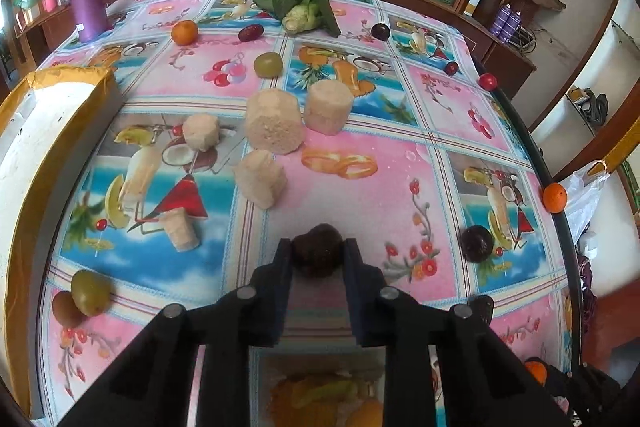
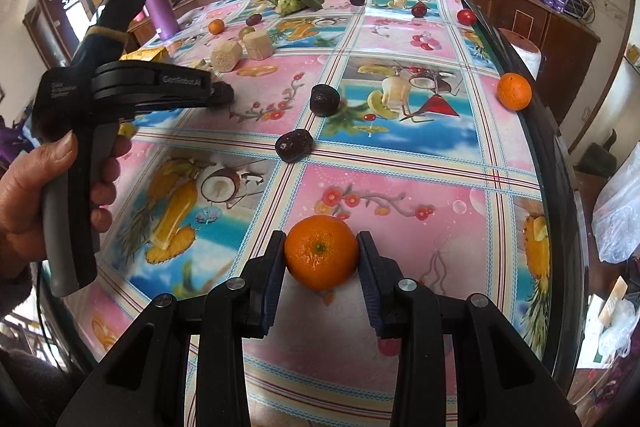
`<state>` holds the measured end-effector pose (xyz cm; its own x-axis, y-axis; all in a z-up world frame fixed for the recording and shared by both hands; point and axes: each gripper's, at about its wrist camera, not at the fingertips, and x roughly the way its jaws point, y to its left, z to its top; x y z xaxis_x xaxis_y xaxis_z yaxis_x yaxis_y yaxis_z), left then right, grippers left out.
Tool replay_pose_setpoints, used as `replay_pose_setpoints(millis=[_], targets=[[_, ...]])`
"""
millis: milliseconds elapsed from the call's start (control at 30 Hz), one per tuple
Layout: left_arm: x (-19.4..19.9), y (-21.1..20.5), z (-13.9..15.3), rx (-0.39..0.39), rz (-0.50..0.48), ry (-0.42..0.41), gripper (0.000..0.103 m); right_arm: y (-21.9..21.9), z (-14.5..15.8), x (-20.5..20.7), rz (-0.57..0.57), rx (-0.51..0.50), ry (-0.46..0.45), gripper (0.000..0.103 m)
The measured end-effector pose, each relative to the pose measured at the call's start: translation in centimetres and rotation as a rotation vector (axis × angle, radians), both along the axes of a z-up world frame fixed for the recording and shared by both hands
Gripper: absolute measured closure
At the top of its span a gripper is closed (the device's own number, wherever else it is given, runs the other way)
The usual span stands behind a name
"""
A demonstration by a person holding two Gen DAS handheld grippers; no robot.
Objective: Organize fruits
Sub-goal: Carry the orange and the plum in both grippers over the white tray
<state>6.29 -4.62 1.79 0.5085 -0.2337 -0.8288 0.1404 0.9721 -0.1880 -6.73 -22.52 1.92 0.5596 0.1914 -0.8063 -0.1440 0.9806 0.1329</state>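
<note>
A dark brown fruit [image 1: 318, 254] is squeezed between the two black fingers of the left gripper [image 1: 318, 259], low over the table [image 1: 360, 155] with its bright fruit-picture cloth. An orange [image 2: 321, 251] is pinched between the fingers of the right gripper [image 2: 322, 259], and it sits on the pink part of the cloth. In the right wrist view, the left gripper is seen to the left of the orange, held by a hand [image 2: 24, 195]. Behind the orange, two more dark fruits [image 2: 293, 145] are seen lying on the cloth, near each other. Far to the right of the orange, another orange [image 2: 514, 91] is seen at the table's edge. In the left wrist view, pale round blocks [image 1: 274, 121] are seen behind the dark brown fruit, and a green fruit [image 1: 91, 291] lies far to its left.
</note>
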Motion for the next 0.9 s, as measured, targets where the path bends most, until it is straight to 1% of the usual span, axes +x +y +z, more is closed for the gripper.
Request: replay_pose_setpoints(millis=[133,267,433,533,700,900], targets=[[-2.4,1.0,0.7,-0.008,-0.012,0.004,0.076,0.1,0.3,0.0,0.018,0.003,-0.02,0.068],[-5.2,2.0,1.7,0.005,-0.026,-0.011,0.076,0.8,0.9,0.2,0.038,0.014,-0.042,0.068],[-7.7,3.5,3.3,0.009,-0.053,-0.069,0.076,2.6,2.2,0.3,0.063,-0.005,-0.079,0.068],[-8.2,5.0,4.2,-0.005,-0.061,-0.094,0.076,3.9,2.7,0.5,0.06,-0.011,-0.083,0.068],[-8.7,7.7,5.1,0.006,-0.055,-0.14,0.076,6.5,3.1,0.8,0.065,-0.005,-0.075,0.068],[-8.8,12.1,5.5,-0.001,-0.01,-0.159,0.075,10.7,3.5,1.8,0.099,-0.002,-0.066,0.069]])
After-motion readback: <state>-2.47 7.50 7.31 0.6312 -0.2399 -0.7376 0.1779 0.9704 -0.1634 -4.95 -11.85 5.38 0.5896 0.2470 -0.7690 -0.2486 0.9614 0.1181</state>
